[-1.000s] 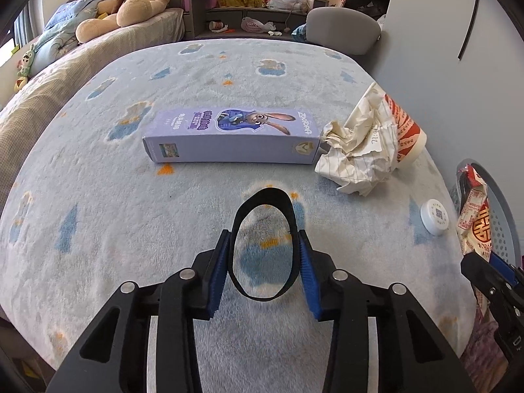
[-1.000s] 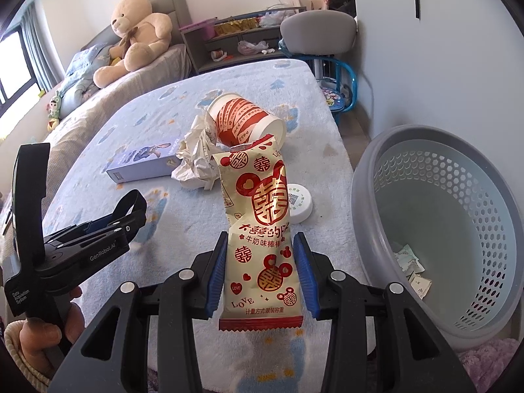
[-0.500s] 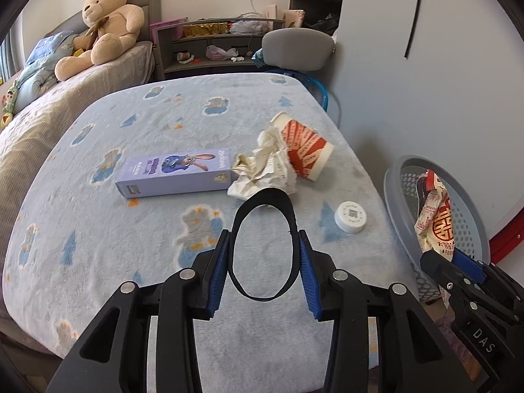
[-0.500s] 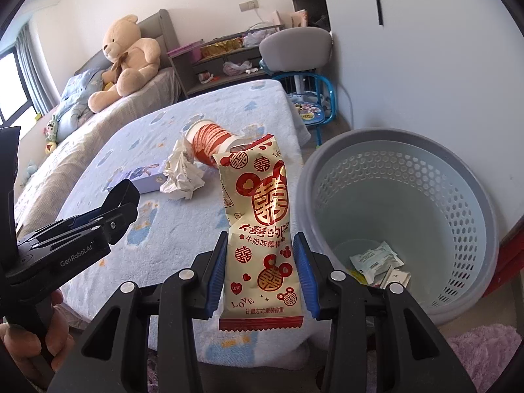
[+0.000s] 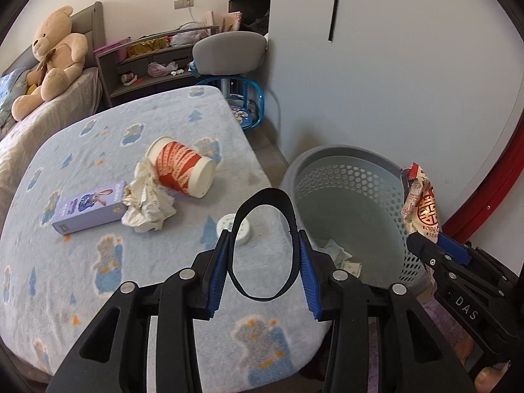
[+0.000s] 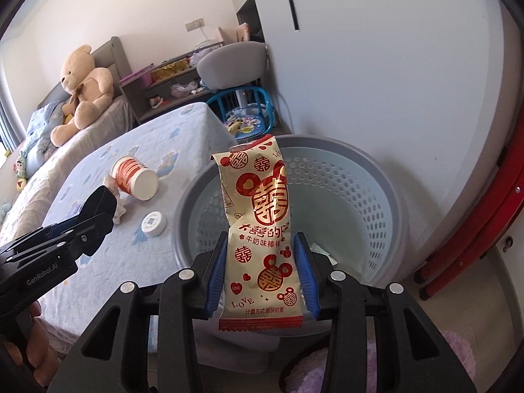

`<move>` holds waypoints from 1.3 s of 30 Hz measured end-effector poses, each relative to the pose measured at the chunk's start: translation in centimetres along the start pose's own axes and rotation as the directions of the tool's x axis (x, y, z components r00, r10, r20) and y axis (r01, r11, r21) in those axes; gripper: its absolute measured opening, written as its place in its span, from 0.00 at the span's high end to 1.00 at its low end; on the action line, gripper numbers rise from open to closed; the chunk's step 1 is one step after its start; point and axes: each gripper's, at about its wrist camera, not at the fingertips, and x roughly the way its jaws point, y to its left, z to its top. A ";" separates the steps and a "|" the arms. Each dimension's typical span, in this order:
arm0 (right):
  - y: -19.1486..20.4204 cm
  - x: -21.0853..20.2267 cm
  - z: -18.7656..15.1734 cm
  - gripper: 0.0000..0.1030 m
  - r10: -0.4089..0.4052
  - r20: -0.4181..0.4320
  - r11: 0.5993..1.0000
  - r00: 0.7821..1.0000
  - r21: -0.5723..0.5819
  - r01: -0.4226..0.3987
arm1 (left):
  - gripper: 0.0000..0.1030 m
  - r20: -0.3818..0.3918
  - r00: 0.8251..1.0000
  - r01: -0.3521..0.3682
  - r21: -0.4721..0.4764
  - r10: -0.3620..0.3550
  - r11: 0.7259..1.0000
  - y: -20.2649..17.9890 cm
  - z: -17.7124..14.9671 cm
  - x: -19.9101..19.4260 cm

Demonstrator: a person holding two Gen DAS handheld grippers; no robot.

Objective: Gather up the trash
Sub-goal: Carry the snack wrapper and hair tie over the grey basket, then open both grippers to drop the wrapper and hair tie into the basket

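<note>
Right gripper [image 6: 261,268] clamped on cream snack wrapper with red print [image 6: 260,229], upright between blue pads, over grey perforated plastic basket [image 6: 370,177] holding a few scraps. Left gripper [image 5: 263,270] clamped on black elastic loop [image 5: 262,245], squeezed into tall oval, at bed edge just beside basket. On light blue fleece blanket [image 5: 98,278]: white round lid [image 5: 242,234], tipped red-and-white paper cup [image 5: 183,172], crumpled paper [image 5: 147,204], purple rectangular carton [image 5: 90,208].

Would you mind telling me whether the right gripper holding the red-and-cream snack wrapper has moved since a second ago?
Yes. The right gripper, shut on the red-and-cream snack wrapper, has swung off the blue blanket-covered table to above the grey perforated plastic basket.
</note>
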 end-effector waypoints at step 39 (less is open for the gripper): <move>-6.7 3.4 2.2 0.61 -0.023 -0.045 0.998 0.999 0.055 0.026 | 0.62 -0.061 0.998 0.013 0.105 -0.006 0.994 -8.5 3.7 6.8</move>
